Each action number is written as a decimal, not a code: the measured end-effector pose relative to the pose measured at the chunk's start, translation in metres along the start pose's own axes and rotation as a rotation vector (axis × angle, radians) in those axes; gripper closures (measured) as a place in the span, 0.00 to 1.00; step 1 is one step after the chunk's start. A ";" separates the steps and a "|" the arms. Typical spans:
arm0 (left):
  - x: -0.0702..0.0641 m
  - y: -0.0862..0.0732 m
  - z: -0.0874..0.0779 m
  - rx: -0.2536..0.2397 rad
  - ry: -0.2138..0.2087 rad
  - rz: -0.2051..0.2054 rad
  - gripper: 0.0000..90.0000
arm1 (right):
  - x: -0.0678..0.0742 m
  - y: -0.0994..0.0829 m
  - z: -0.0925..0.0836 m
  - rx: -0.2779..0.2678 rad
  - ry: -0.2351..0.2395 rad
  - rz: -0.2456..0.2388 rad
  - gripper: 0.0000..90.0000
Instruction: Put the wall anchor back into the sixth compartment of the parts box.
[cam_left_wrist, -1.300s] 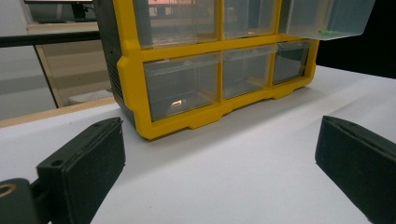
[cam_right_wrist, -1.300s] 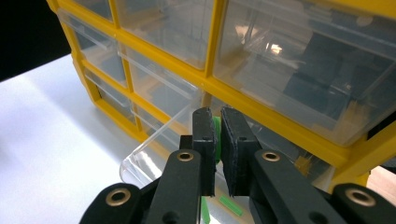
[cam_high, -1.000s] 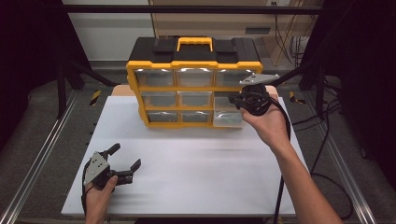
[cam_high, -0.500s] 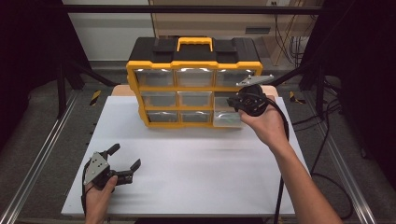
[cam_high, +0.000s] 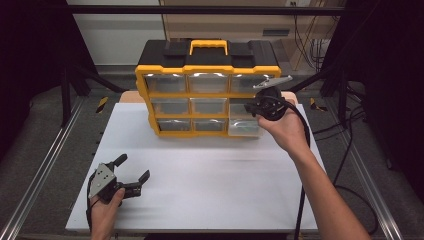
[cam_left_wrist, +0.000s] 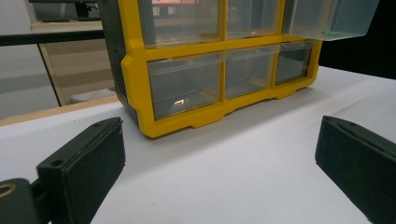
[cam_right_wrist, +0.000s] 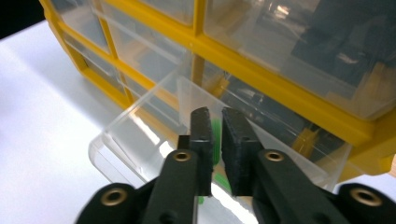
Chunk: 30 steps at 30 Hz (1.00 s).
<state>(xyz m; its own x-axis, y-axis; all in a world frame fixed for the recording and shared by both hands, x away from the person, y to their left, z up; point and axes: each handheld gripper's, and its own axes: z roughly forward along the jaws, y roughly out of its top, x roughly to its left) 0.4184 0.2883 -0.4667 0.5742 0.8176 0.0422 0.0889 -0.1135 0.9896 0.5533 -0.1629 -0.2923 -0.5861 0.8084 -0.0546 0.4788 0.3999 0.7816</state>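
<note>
A yellow and black organizer (cam_high: 207, 75) with clear drawers stands at the back of the white table. Its right drawer in the middle row (cam_high: 242, 127) is pulled out. My right gripper (cam_high: 251, 108) hovers over that drawer (cam_right_wrist: 140, 135). Its jaws (cam_right_wrist: 215, 116) have just opened a little and are still nearly shut, with only a thin slit between them. A small green piece (cam_right_wrist: 216, 140) lies in the drawer and is visible through the slit. My left gripper (cam_high: 133, 167) rests open near the table's front left corner, facing the organizer (cam_left_wrist: 187, 51), with nothing between its jaws (cam_left_wrist: 219, 154).
The white table top (cam_high: 215, 180) stretches between the two hands. Metal rails (cam_high: 40, 170) run along both sides of the table, and cables trail at the right. The other drawers (cam_left_wrist: 187, 88) are pushed in.
</note>
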 end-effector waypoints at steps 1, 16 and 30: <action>0.000 0.000 0.000 -0.001 0.000 -0.001 0.01 | 0.000 0.001 -0.001 -0.009 0.001 -0.004 0.90; 0.000 0.000 0.000 -0.002 0.000 -0.002 0.01 | 0.004 0.007 -0.021 -0.166 -0.008 0.064 0.69; -0.001 0.000 0.000 0.001 0.000 0.009 0.01 | 0.007 -0.011 -0.034 -0.342 0.037 0.141 0.33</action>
<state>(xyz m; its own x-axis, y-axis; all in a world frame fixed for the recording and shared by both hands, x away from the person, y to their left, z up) 0.4177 0.2878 -0.4662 0.5751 0.8165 0.0506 0.0845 -0.1208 0.9891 0.5214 -0.1762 -0.2799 -0.5566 0.8263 0.0862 0.3140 0.1131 0.9427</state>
